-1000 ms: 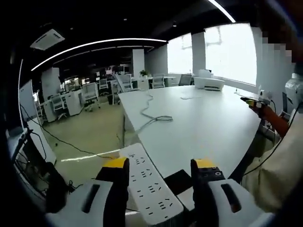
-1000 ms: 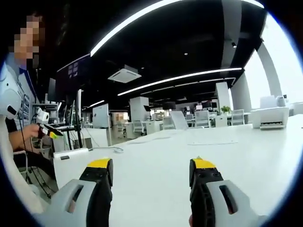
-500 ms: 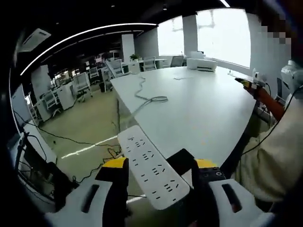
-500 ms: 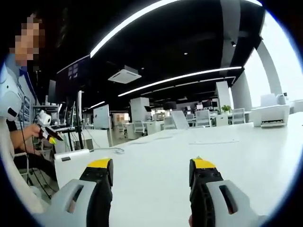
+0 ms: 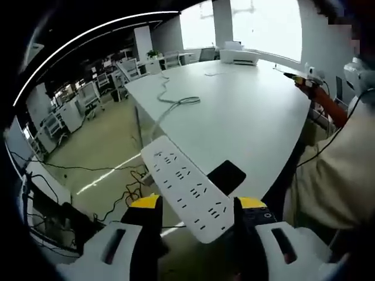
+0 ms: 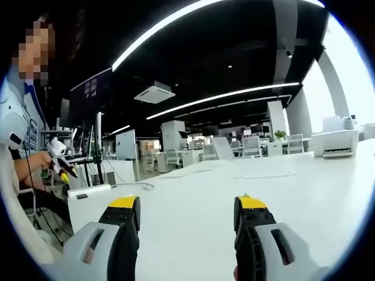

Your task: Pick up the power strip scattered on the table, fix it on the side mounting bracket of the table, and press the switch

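Left gripper view: compared with one second ago, the white power strip (image 5: 186, 190) now sits higher between my jaws and more of its length shows, while the table (image 5: 246, 123) looks further below me. My left gripper (image 5: 196, 212) is closed on the near end of the strip, which runs forward and to the left, past the table edge. A black plate (image 5: 226, 177) lies just right of it. In the right gripper view, my right gripper (image 6: 186, 216) stays wide apart, holding nothing, above the table.
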`<state>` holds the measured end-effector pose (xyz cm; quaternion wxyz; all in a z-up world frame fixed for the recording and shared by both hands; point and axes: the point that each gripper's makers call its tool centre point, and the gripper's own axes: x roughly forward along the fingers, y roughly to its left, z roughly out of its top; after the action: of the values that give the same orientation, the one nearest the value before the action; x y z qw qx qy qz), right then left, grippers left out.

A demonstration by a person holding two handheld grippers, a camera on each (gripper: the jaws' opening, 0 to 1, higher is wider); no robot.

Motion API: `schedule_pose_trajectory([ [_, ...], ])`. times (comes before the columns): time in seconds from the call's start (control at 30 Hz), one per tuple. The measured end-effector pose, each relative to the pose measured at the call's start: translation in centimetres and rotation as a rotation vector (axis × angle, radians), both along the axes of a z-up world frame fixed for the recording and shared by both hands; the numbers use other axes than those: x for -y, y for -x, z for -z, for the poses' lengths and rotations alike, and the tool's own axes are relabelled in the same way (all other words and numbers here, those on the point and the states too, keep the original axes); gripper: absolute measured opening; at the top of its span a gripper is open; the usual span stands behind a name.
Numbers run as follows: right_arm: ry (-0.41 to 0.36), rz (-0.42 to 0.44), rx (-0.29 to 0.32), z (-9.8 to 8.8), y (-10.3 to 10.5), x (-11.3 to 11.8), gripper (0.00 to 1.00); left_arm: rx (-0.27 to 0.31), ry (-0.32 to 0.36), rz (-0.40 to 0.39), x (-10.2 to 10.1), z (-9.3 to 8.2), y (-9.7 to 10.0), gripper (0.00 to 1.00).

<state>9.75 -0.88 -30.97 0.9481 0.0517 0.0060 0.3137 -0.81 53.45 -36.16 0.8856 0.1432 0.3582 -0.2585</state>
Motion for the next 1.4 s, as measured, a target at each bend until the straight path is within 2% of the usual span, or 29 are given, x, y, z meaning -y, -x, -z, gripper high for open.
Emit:
schedule_pose_trajectory([
  [0.13, -0.002, 0.002, -0.003, 0.1, 0.0, 0.2, 0.6, -0.025, -0.013, 0.015, 0.0, 0.6, 0.2, 0.53],
  [0.3, -0.005, -0.002, -0.009, 0.2, 0.0, 0.2, 0.6, -0.056, 0.002, 0.027, -0.1, 1.2, 0.3, 0.52],
  [0.43, -0.008, 0.003, -0.007, 0.1, 0.1, 0.4, 0.6, -0.099, -0.003, 0.042, 0.0, 2.3, 0.6, 0.52],
  [0.63, -0.018, 0.009, -0.005, -0.1, 0.2, 0.6, 0.6, -0.122, -0.014, 0.065, 0.4, 2.9, 0.4, 0.5],
  [0.77, -0.027, 0.008, -0.005, -0.2, 0.2, 0.7, 0.6, -0.182, -0.005, 0.075, 0.4, 3.7, 0.6, 0.5],
  [1.1, -0.027, 0.007, -0.003, -0.4, 0.2, 0.7, 0.6, -0.249, 0.042, 0.079, 0.6, 3.8, 0.8, 0.46],
  [1.4, -0.032, -0.001, -0.019, 0.1, 0.1, 0.5, 0.6, -0.271, 0.023, 0.067, 0.6, 3.8, 0.8, 0.45],
])
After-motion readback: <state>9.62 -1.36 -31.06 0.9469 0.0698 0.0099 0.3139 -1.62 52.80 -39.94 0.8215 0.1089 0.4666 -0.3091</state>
